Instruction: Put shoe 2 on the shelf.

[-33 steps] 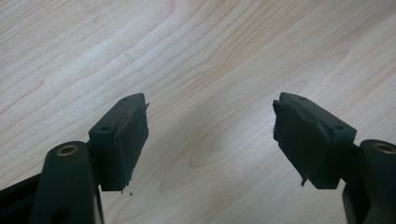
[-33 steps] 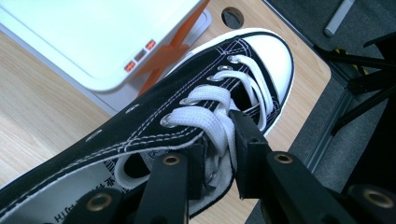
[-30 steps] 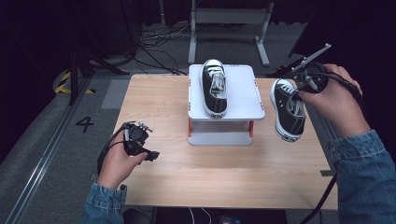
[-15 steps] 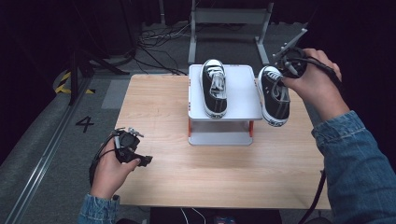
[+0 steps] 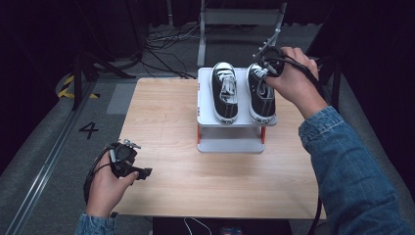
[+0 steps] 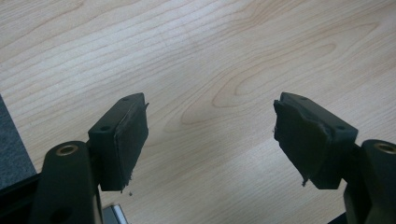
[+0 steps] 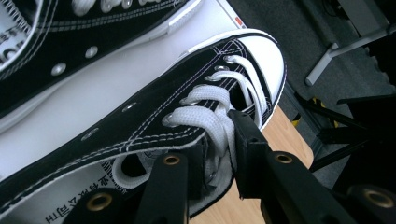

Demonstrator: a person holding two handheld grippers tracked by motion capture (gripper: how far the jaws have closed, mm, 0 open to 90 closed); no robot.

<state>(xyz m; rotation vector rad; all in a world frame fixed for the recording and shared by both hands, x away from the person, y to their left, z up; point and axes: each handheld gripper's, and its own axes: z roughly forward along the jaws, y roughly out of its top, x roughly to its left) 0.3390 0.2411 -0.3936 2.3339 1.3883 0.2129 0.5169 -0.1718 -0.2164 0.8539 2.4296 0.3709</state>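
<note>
While right claw (image 5: pixel 264 68) grips sneaker (image 5: pixel 261 92), rack (image 5: pixel 205 117)

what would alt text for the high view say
A person's right gripper holds a black sneaker on a white two-tier rack, beside a matching sneaker already there. The left gripper rests open at the wooden table's near left edge.
</note>
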